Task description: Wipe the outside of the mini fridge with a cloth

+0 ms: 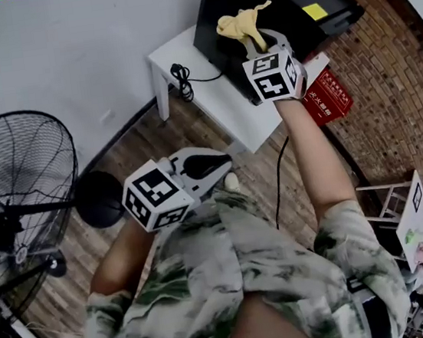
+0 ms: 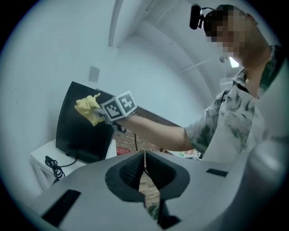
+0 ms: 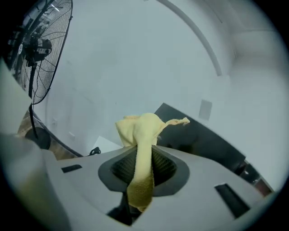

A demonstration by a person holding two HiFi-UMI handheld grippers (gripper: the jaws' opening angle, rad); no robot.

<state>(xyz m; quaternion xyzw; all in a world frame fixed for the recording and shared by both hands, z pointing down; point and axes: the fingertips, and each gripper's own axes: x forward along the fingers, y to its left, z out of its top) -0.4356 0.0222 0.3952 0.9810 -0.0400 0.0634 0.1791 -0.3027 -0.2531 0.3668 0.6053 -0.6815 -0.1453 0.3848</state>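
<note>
The black mini fridge (image 1: pixel 252 4) stands on a low white table (image 1: pixel 222 101) against the wall. My right gripper (image 1: pixel 257 42) is shut on a yellow cloth (image 1: pixel 242 23), whose bunched end lies against the fridge's top front edge. In the right gripper view the cloth (image 3: pixel 141 149) runs between the jaws, with the fridge (image 3: pixel 198 140) just beyond. The left gripper view shows the fridge (image 2: pixel 81 131) and the cloth (image 2: pixel 89 109) from the side. My left gripper (image 1: pixel 222 164) is held low, near my chest, shut with nothing in it; its jaws meet in its own view (image 2: pixel 144 168).
A big black floor fan (image 1: pixel 13 190) stands at the left on the wooden floor. A coiled black cable (image 1: pixel 182 79) lies on the table's left part. A red box (image 1: pixel 327 96) sits right of the table by a brick wall (image 1: pixel 385 79).
</note>
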